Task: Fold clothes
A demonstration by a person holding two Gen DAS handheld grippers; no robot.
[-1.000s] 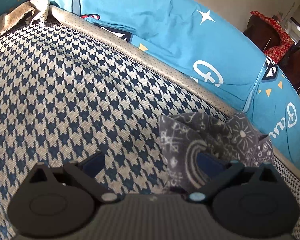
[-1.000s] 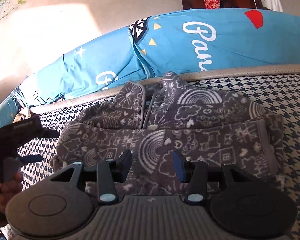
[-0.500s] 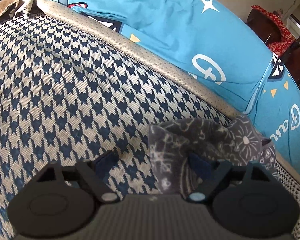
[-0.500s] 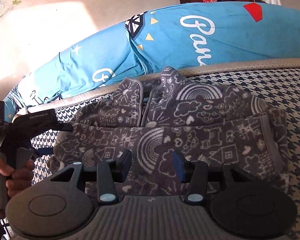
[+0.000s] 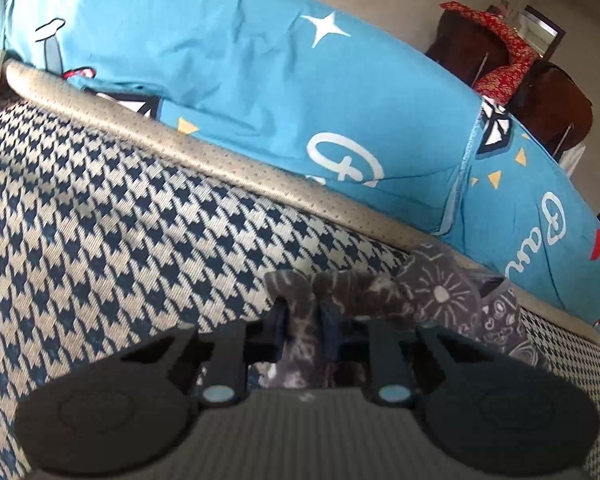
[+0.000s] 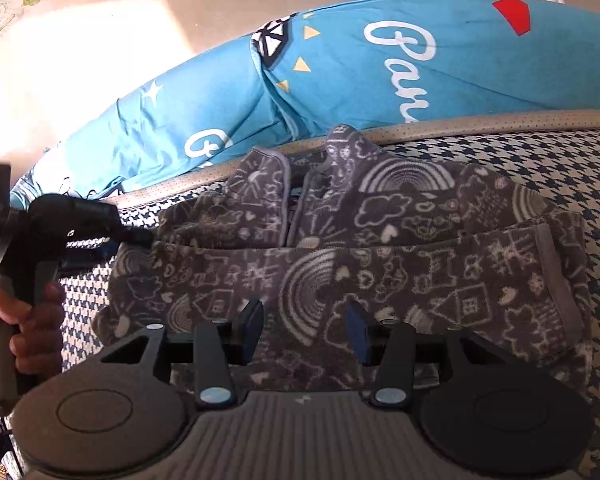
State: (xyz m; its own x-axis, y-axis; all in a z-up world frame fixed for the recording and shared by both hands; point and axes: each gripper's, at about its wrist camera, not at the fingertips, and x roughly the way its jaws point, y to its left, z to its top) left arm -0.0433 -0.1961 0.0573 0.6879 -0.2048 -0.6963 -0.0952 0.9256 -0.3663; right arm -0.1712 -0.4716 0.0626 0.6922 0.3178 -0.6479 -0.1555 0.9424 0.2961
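On the houndstooth mattress (image 6: 560, 152) the grey fleece jacket (image 6: 380, 248) lies partly folded; left gripper (image 5: 302, 320) pinches its left edge, right gripper (image 6: 304, 330) hovers spread and empty, so carry that edge across low, keep it taut.

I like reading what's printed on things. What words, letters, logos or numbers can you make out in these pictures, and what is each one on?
"Par": white script on the blue bedding, cut off by the beige mattress edge.
A white looped script letter, unclear which, on the same bedding, left wrist view.
Small white mark on the left gripper: too small to read.
Grey patterned garment: doodles only, no words.
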